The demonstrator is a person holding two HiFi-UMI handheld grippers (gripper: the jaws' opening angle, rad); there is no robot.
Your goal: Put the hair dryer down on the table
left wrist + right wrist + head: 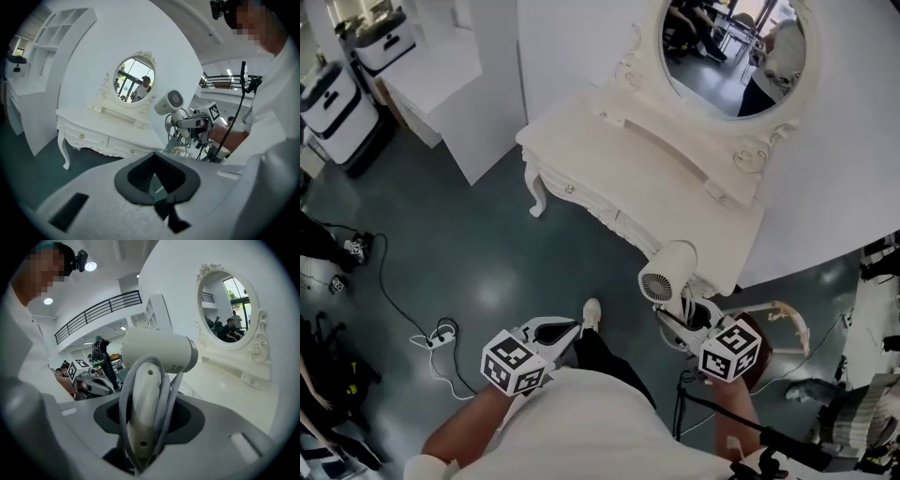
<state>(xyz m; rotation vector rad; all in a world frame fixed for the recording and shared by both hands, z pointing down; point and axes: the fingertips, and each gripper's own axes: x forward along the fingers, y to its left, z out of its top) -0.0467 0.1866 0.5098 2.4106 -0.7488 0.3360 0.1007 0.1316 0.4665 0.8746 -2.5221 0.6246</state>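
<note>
The white hair dryer (667, 272) hangs in the air just off the near right corner of the white dressing table (619, 150), its round grille facing me. My right gripper (680, 314) is shut on its handle, with the grey cord looped round the handle (145, 418). In the left gripper view the hair dryer (171, 102) stands upright above the right gripper (192, 123). My left gripper (558, 330) is low at the left, over the floor, with its jaws together and nothing in them. The tabletop (225, 380) under the oval mirror (731, 56) is bare.
White shelving units (441, 75) stand left of the table. Black-and-white cases (337, 108) sit at the far left. A power strip and cables (441, 336) lie on the dark floor. A wooden-framed piece (783, 314) stands to the right of the right gripper.
</note>
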